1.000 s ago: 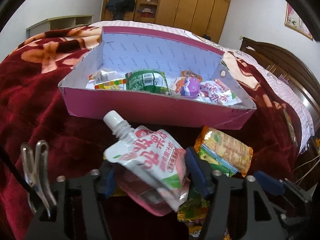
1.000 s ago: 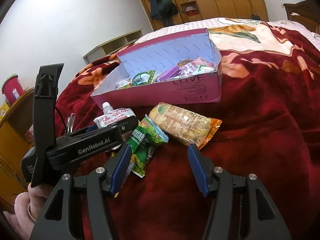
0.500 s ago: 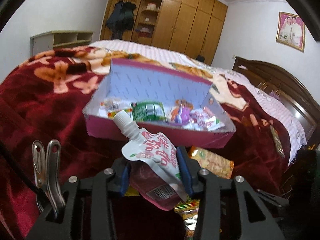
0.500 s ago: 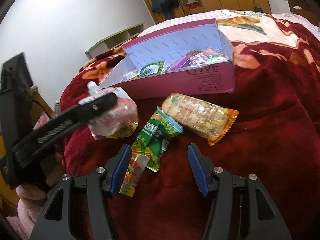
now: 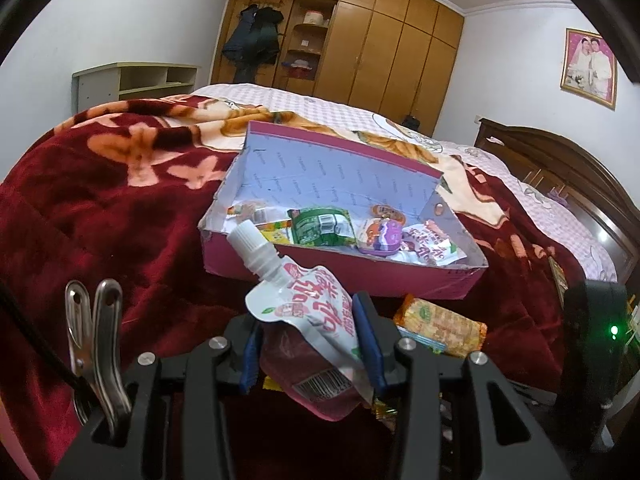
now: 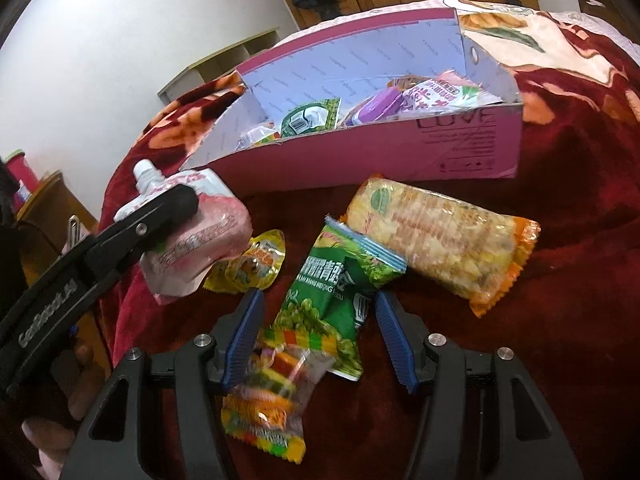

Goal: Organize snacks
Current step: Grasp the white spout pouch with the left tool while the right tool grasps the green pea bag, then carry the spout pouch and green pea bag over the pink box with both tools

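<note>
My left gripper (image 5: 308, 340) is shut on a pink-and-white spouted pouch (image 5: 308, 312) and holds it above the blanket, short of the pink box (image 5: 360, 276). The pouch (image 6: 192, 224) and left gripper (image 6: 160, 216) also show in the right wrist view. The box (image 6: 400, 152) holds several snack packets. My right gripper (image 6: 320, 336) is open over a green pea packet (image 6: 336, 292) that lies between its fingers. A colourful candy packet (image 6: 268, 396), a yellow packet (image 6: 252, 264) and an orange cracker pack (image 6: 436, 236) lie on the blanket.
The red floral blanket (image 6: 560, 340) covers the bed. A wooden headboard (image 5: 560, 168) stands at the right, wardrobes (image 5: 380, 48) at the back. A metal clip (image 5: 96, 340) hangs on the left gripper's side.
My left gripper has closed on the pouch and lifted it off the blanket. My right gripper has moved down and forward over the green pea packet.
</note>
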The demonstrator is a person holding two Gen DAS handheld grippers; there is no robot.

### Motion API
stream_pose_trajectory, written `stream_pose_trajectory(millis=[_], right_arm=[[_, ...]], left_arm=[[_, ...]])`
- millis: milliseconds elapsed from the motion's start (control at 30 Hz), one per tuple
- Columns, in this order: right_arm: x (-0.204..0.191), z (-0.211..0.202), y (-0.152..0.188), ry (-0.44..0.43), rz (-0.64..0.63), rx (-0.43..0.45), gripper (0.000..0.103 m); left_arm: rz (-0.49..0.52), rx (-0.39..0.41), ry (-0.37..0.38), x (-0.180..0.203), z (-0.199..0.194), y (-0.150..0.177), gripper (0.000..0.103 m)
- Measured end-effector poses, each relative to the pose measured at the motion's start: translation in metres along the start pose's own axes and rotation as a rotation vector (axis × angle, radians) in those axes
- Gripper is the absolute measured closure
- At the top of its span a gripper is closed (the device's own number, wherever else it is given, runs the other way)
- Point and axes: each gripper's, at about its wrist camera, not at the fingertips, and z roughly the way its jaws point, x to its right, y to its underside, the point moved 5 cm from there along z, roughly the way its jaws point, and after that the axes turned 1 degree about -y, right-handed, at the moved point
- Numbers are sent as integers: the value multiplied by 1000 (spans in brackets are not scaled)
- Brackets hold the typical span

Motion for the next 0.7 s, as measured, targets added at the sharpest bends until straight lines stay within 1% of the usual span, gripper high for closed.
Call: stream_pose_trajectory(millis=[67, 100, 133, 167, 300, 467, 533, 700], right_arm=[[1, 2, -2, -7, 13, 5, 44], [1, 3, -3, -9, 20, 6, 48], [2, 3, -3, -7, 23, 9, 55], [3, 3, -4, 1, 22, 11, 59], [1, 1, -3, 6, 9, 25, 65], [-5, -11, -3, 12, -31, 63, 67], [-6, -15, -3, 16, -43, 78, 70], [-11, -27, -5, 22, -77, 124, 70]], left_arm=[[-6, 2, -2, -3, 0, 0, 60], [-8, 1, -2, -4, 0, 0, 60], [-12, 0, -2, -5, 1, 0, 60], [-14, -2, -2, -6, 2, 1, 60], [-18, -10, -2, -7, 3, 2, 60], [-13, 1, -3, -6, 0, 0, 60], [-8, 7, -2, -4, -2, -1, 60], [4, 17, -2, 1, -7, -3, 60]])
